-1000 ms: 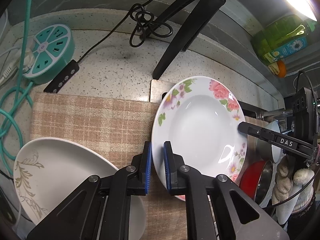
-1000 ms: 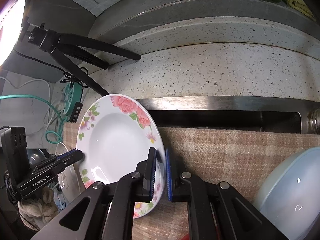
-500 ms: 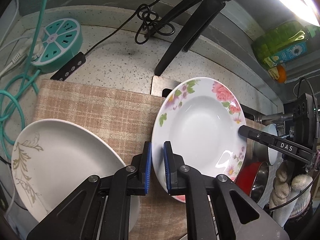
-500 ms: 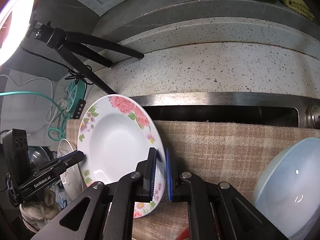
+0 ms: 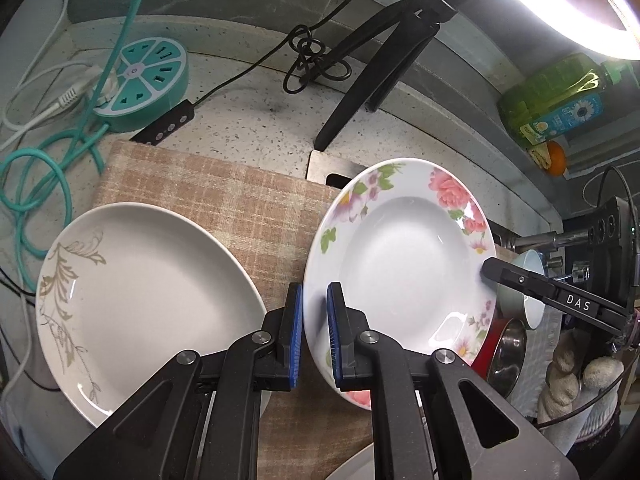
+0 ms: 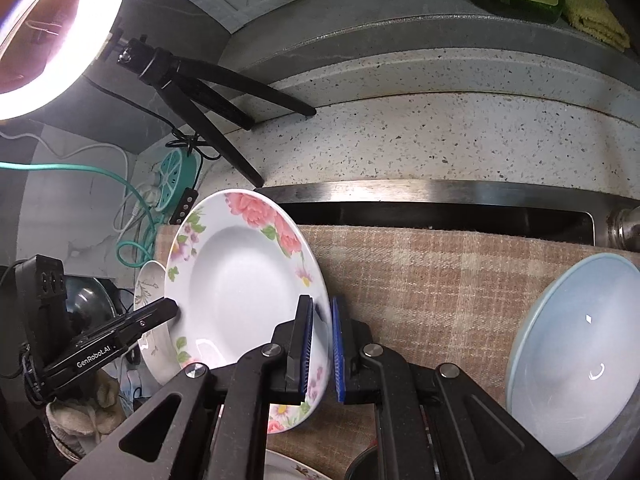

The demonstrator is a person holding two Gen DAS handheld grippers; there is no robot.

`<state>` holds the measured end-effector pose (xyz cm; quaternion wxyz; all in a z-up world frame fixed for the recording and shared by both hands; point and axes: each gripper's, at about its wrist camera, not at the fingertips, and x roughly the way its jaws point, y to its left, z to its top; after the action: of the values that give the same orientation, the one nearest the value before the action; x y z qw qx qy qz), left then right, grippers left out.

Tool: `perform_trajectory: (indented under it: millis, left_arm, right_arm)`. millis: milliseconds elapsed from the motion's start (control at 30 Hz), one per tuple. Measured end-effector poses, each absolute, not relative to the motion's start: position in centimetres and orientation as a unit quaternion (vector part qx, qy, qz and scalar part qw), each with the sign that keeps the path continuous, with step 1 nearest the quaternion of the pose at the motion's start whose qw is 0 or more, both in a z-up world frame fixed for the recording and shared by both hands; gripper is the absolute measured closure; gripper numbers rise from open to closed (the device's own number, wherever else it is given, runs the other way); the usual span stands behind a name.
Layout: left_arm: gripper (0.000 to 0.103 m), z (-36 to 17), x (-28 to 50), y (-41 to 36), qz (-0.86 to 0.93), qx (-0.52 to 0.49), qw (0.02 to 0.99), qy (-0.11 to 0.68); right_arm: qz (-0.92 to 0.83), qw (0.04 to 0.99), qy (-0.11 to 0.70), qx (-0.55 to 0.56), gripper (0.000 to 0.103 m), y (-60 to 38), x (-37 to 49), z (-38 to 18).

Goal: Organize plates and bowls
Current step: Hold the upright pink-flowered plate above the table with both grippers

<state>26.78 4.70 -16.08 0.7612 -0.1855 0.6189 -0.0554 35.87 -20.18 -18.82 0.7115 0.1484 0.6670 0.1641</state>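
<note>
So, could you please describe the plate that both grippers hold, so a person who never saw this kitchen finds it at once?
Find the checked beige cloth lying over the speckled counter by the sink. Above it, the left gripper and right gripper pinch opposite rims of one floral plate. It has pink roses on its rim, while the white plate beside it bears a pale leaf sprig and the blue bowl is plain.
</note>
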Motion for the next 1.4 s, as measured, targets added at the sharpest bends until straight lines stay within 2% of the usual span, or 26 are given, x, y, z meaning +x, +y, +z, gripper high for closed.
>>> perform_trajectory:
  millis: [1400]
  left_arm:
    - [0.093,-11.2,14.9,2.8,-0.033,-0.215,0.784,0.581]
  right_arm:
    - [0.230,0.705,0.659,0.127,0.094,-21.1,26.1,-13.8]
